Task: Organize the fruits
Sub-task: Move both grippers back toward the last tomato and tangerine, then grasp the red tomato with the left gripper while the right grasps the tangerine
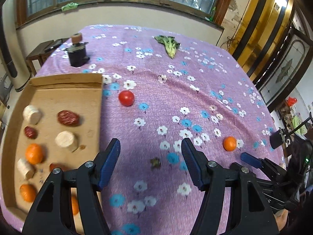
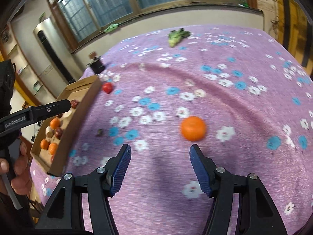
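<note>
A shallow cardboard tray (image 1: 64, 82) (image 2: 82, 109) lies at the left of the purple flowered cloth, holding several oranges (image 1: 34, 153), red dates (image 1: 68, 117) and pale cylindrical pieces (image 1: 65, 139). A red tomato (image 1: 126, 98) (image 2: 107, 87) rests on the cloth just right of the tray. A loose orange (image 1: 230, 143) (image 2: 193, 128) lies further right. My left gripper (image 1: 150, 146) hangs open above bare cloth beside the tray's right wall, nothing between its fingers. My right gripper (image 2: 160, 152) is open too, just short of the loose orange.
A leafy green vegetable (image 1: 168, 45) (image 2: 177, 35) lies near the far edge. A dark pot with a cork-like knob (image 1: 77, 52) (image 2: 96, 65) stands at the far left. A small dark scrap (image 1: 155, 163) lies on the cloth. A hand (image 2: 19, 168) grips the left tool's handle.
</note>
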Tool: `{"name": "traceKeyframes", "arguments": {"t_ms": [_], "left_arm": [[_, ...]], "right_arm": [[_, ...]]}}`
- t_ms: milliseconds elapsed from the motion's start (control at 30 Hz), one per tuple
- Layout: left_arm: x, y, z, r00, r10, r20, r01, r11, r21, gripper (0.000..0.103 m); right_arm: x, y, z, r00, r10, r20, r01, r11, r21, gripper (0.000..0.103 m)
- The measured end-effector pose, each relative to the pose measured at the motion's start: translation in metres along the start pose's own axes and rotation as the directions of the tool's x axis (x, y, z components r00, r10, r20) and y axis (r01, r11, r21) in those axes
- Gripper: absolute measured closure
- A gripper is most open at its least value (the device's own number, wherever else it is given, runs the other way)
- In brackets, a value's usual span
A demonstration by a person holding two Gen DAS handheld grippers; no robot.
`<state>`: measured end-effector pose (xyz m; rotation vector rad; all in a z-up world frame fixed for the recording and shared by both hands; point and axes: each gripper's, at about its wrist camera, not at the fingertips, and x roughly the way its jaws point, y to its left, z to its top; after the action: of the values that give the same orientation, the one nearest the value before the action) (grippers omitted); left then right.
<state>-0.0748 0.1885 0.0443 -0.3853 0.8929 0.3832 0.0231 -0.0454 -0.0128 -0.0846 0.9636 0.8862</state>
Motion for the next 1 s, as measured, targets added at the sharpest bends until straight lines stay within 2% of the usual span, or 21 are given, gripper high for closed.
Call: {"name": "traceKeyframes", "arguments": {"t_ms": [267,500,633,733,833,900,933,1000], "left_arm": [[0.054,-0.007,0.033,0.996,0.076,-0.047,-0.074,0.997,0.027,0.039],[0.099,-0.005,0.049,0.978,0.186,-0.090,-0.181,0.982,0.056,0.039],[0.119,0.003,0.052,0.969,0.212,-0.127,-0.208,0.977,0.044,0.039],[0.122,0.006,0.055,0.972,0.206,-0.111,-0.204,0.979,0.028,0.037],[0.123,0.001,0.057,0.973,0.213,-0.092,-0.209,0.977,0.044,0.045],[0.123,-0.003,0.057,0.980,0.184,-0.080,-0.180,0.982,0.058,0.069],[0.122,-0.005,0.057,0.981,0.177,-0.077,-0.172,0.983,0.066,0.076],[0.119,-0.010,0.054,0.984,0.164,-0.075,-0.158,0.984,0.080,0.076]], "right_arm": [[0.005,-0.022,0.010,0.999,-0.042,0.023,0.042,0.999,0.018,0.039],[0.020,-0.024,0.022,0.998,-0.067,0.015,0.067,0.998,-0.007,0.039],[0.031,-0.025,0.027,0.997,-0.074,-0.002,0.074,0.997,-0.021,0.039],[0.040,-0.024,0.029,0.996,-0.093,-0.013,0.092,0.995,-0.039,0.039],[0.046,-0.020,0.029,0.991,-0.135,-0.013,0.134,0.988,-0.082,0.043],[0.047,-0.016,0.027,0.985,-0.173,-0.003,0.171,0.979,-0.114,0.065],[0.047,-0.014,0.026,0.983,-0.185,0.003,0.184,0.975,-0.126,0.069],[0.045,-0.014,0.025,0.984,-0.178,0.001,0.177,0.976,-0.123,0.069]]}}
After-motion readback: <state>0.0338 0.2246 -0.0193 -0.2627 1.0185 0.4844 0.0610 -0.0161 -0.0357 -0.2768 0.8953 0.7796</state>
